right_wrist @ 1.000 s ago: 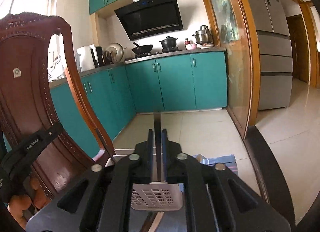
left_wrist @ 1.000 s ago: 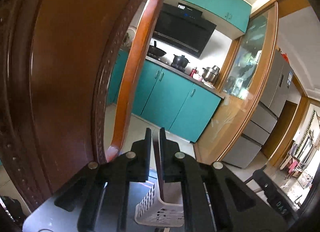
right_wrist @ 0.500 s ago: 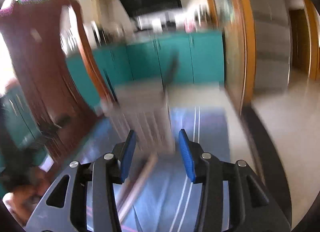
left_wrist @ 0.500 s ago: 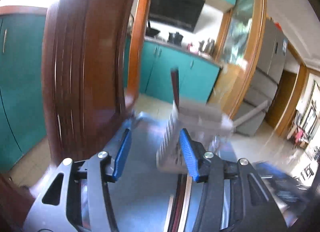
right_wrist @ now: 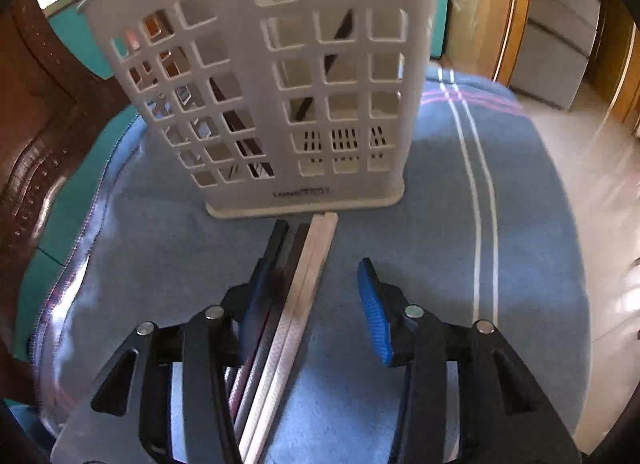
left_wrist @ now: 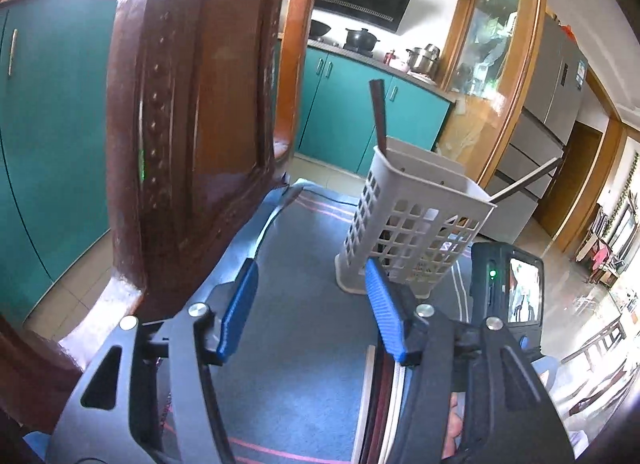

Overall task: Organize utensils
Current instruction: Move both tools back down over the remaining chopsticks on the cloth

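A pale perforated utensil basket (left_wrist: 408, 215) stands on the blue cloth (left_wrist: 304, 344). Two dark chopsticks (left_wrist: 378, 111) lean out of its top. My left gripper (left_wrist: 312, 310) hovers low before the basket, its jaws opening with only cloth between them. In the right wrist view the basket (right_wrist: 280, 83) fills the top, with dark chopsticks visible through its holes. Several loose chopsticks (right_wrist: 298, 284), dark and white, lie in a bundle on the cloth, running from the basket's foot. My right gripper (right_wrist: 316, 304) is open over them; they pass between its fingers, close to the left one.
A carved wooden chair back (left_wrist: 180, 123) rises close on the left. The right gripper's camera body (left_wrist: 508, 288) sits just right of the basket. More chopsticks (left_wrist: 380, 404) lie under my left gripper's right finger. Teal kitchen cabinets (left_wrist: 352, 119) and tiled floor lie beyond.
A second ago each gripper was shut on a dark chopstick above the basket. Both have let go and opened, the chopsticks now stand in the basket, and both grippers have dropped towards the cloth.
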The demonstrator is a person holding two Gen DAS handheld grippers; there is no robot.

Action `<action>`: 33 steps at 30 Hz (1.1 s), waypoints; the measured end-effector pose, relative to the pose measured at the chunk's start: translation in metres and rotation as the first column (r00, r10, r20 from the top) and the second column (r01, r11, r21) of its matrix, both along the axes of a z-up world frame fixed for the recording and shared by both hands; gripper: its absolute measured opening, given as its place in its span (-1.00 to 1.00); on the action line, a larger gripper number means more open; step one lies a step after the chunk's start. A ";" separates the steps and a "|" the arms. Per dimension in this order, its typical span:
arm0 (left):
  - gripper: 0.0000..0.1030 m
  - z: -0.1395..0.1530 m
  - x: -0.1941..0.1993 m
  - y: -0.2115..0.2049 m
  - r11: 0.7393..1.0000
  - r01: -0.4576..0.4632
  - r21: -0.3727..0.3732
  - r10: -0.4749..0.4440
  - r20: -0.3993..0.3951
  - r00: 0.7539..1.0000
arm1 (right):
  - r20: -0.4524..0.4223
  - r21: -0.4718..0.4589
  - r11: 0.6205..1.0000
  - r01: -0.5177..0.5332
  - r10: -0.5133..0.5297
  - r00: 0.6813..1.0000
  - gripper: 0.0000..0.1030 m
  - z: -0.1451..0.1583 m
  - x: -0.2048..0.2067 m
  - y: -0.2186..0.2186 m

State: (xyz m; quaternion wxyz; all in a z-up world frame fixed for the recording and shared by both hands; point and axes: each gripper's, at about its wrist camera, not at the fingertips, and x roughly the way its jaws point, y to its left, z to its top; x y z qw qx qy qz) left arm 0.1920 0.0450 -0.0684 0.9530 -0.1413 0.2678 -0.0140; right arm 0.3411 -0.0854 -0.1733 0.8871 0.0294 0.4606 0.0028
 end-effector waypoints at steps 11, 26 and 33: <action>0.13 -0.007 0.005 -0.009 1.000 0.017 -0.003 -0.017 -0.036 0.999 | -0.062 -0.004 0.999 -0.033 0.033 0.998 -0.52 0.002 -0.009 -0.013; 0.20 -0.046 0.030 -0.037 0.993 0.117 0.019 -0.109 -0.247 0.963 | -0.010 0.246 0.969 0.009 -0.006 1.000 -0.52 0.010 -0.065 -0.096; 0.21 -0.066 0.038 -0.052 0.988 0.155 0.012 -0.143 -0.323 0.935 | -0.022 0.182 0.983 0.016 -0.013 1.000 -0.52 0.008 -0.068 -0.098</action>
